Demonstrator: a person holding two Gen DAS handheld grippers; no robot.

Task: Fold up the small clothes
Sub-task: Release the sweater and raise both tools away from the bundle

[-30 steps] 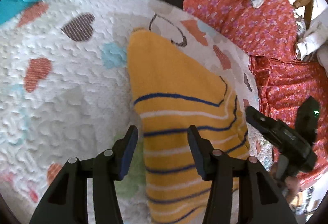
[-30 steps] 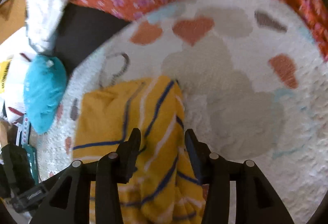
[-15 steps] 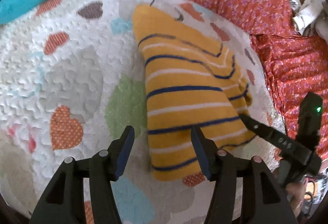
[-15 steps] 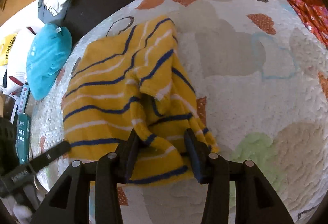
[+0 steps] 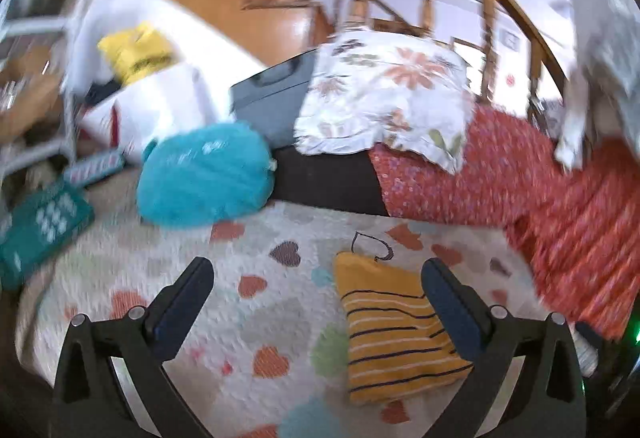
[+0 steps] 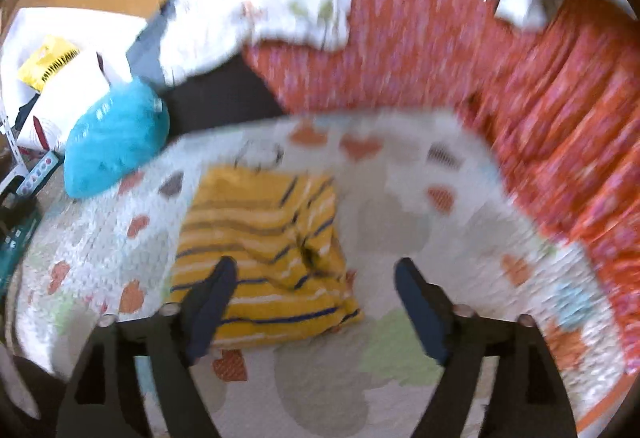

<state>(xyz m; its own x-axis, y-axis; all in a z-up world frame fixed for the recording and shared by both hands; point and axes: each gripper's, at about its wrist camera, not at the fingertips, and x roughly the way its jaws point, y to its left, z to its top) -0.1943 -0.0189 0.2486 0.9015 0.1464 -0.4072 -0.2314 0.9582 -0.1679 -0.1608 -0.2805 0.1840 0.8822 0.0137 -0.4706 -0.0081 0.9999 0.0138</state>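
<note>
A yellow garment with blue and white stripes point(image 5: 394, 334) lies folded in a compact bundle on the white heart-print quilt point(image 5: 248, 322). My left gripper point(image 5: 316, 278) is open and empty, raised above the quilt, with the garment behind its right finger. In the right wrist view the same garment point(image 6: 264, 258) lies flat, and my right gripper point(image 6: 314, 278) is open and empty above its near edge. Both views are blurred by motion.
A teal cushion point(image 5: 204, 173) lies at the quilt's far left edge. A red floral cloth point(image 5: 520, 193) covers the right side. A floral pillow point(image 5: 384, 93), a grey box point(image 5: 272, 97), white bags and a wooden railing stand behind.
Both grippers have opened wide and pulled back and up from the garment. The right gripper let go of the garment's edge. The garment now lies folded on the quilt.
</note>
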